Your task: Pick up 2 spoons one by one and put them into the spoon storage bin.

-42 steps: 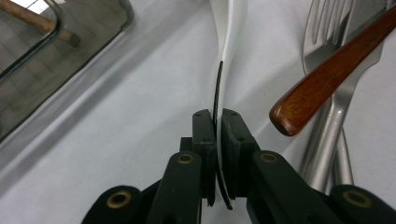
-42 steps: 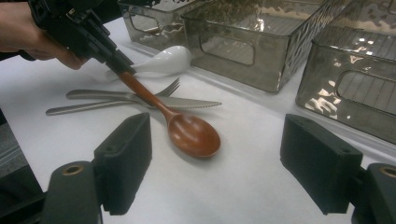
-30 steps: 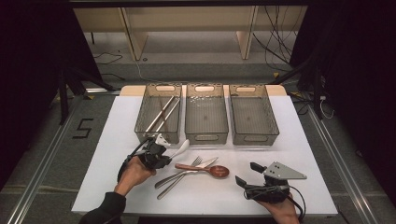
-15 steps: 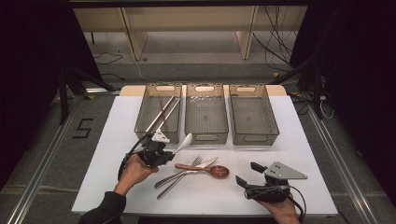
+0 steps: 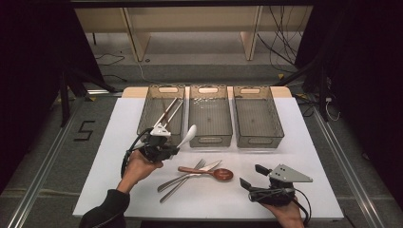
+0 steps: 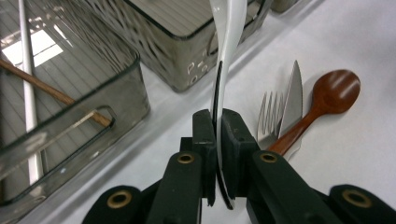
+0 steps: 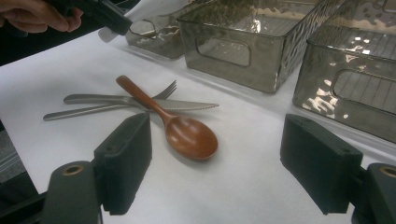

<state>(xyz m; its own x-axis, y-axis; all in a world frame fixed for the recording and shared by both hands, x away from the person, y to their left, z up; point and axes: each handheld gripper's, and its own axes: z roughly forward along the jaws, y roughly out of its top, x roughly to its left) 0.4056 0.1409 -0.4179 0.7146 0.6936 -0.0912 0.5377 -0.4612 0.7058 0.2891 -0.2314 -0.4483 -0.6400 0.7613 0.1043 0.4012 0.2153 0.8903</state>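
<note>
My left gripper point(image 5: 173, 150) is shut on the handle of a white spoon point(image 5: 188, 135), held above the table in front of the left bin point(image 5: 147, 118). In the left gripper view the spoon point(image 6: 228, 32) stands edge-on between the jaws of the gripper point(image 6: 217, 128). A wooden spoon point(image 5: 214, 173), a fork point(image 5: 190, 171) and a knife point(image 5: 187, 183) lie crossed at the table's middle front. My right gripper point(image 5: 251, 176) rests low at the front right, open and holding nothing. In its own view the gripper point(image 7: 219, 163) faces the wooden spoon point(image 7: 187, 133) lying flat ahead.
Three clear grey bins stand in a row at the back: the left one holds chopsticks point(image 5: 168, 111), then the middle bin point(image 5: 210, 137) and the right bin point(image 5: 280, 128). White table cover point(image 5: 119, 180) reaches the front edge.
My left gripper has risen with the white spoon, lifting it off the table toward the bins. The right gripper has stayed in place.
</note>
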